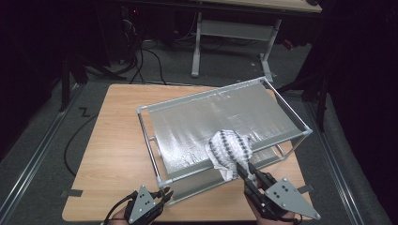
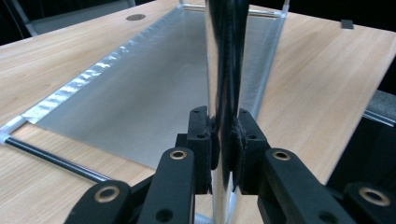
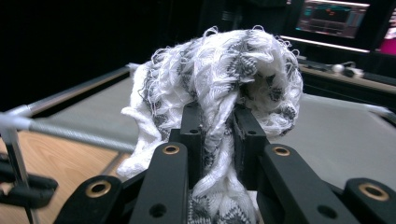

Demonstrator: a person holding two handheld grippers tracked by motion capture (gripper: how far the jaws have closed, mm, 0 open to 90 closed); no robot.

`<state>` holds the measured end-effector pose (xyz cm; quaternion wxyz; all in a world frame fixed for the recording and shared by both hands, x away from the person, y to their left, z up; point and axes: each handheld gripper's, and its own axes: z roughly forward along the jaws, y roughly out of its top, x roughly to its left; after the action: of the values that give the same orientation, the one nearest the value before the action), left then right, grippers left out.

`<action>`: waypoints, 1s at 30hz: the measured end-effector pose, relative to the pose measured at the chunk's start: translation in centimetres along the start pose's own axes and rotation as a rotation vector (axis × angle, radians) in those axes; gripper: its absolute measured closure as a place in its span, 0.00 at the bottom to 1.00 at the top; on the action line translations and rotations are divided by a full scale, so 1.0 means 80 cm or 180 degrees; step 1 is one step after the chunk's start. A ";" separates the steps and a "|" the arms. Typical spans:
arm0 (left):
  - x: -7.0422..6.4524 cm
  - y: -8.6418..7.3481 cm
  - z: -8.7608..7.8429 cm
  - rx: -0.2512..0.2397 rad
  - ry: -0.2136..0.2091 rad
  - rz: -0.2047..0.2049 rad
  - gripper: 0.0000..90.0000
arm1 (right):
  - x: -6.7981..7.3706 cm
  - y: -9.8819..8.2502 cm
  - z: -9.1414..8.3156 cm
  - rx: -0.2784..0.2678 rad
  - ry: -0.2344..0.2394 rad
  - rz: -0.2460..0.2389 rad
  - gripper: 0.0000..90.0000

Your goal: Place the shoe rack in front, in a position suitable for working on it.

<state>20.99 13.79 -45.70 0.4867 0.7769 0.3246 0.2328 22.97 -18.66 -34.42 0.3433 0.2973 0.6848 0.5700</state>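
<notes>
Near bench (image 1: 117,154) edge: left gripper (image 1: 165,194) has its fingers (image 2: 205,140) clamped on the near-left upright post (image 2: 223,70) of the metal rack (image 1: 225,117). Right gripper (image 1: 241,169), at the near-right, has its fingers (image 3: 194,135) pinching a white-and-grey knitted cloth (image 1: 228,151), bunched and lifted over the rack's front rail. Beyond it, the silver fabric shelf (image 1: 220,115) stretches to the bench's far-right corner.
</notes>
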 end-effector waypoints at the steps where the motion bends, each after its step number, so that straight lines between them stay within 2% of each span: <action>1: -0.002 0.000 -0.001 -0.0001 -0.0004 -0.0004 0.88 | 0.005 0.000 0.007 0.0010 0.0037 -0.0006 0.86; 10: -0.010 -0.006 -0.011 -0.0008 0.0067 0.0026 0.88 | 0.052 0.008 0.067 0.0034 0.0373 0.0001 0.85; 14: -0.009 -0.007 -0.013 -0.0016 0.0077 -0.0011 0.88 | 0.074 0.008 0.078 0.0028 0.0522 0.0016 0.85; 15: -0.009 -0.007 -0.013 -0.0016 0.0077 -0.0011 0.88 | 0.074 0.008 0.078 0.0028 0.0522 0.0016 0.85; 16: -0.008 -0.008 -0.014 -0.0013 0.0089 -0.0008 0.88 | 0.083 0.007 0.081 0.0043 0.0564 -0.0059 0.84; 17: -0.008 -0.008 -0.015 -0.0012 0.0094 -0.0003 0.88 | 0.086 0.006 0.082 0.0053 0.0568 -0.0070 0.84; 23: -0.008 -0.008 -0.015 -0.0011 0.0096 0.0002 0.88 | 0.099 -0.006 0.091 0.0185 0.0651 -0.0056 0.82; 26: -0.008 -0.008 -0.015 -0.0014 0.0091 0.0000 0.88 | 0.102 -0.008 0.093 0.0225 0.0651 -0.0068 0.73; 27: -0.008 -0.008 -0.015 -0.0014 0.0091 0.0000 0.88 | 0.102 -0.008 0.093 0.0225 0.0651 -0.0068 0.73; 28: -0.007 -0.009 -0.015 -0.0019 0.0088 -0.0006 0.88 | 0.101 -0.008 0.093 0.0223 0.0648 -0.0051 0.66; 30: -0.007 -0.009 -0.015 -0.0018 0.0088 -0.0004 0.88 | 0.101 -0.007 0.091 0.0213 0.0632 -0.0040 0.61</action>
<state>19.57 14.32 -45.84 0.4845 0.7720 0.3313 0.2442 24.11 -8.12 -36.89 0.2672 0.2463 0.7359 0.5713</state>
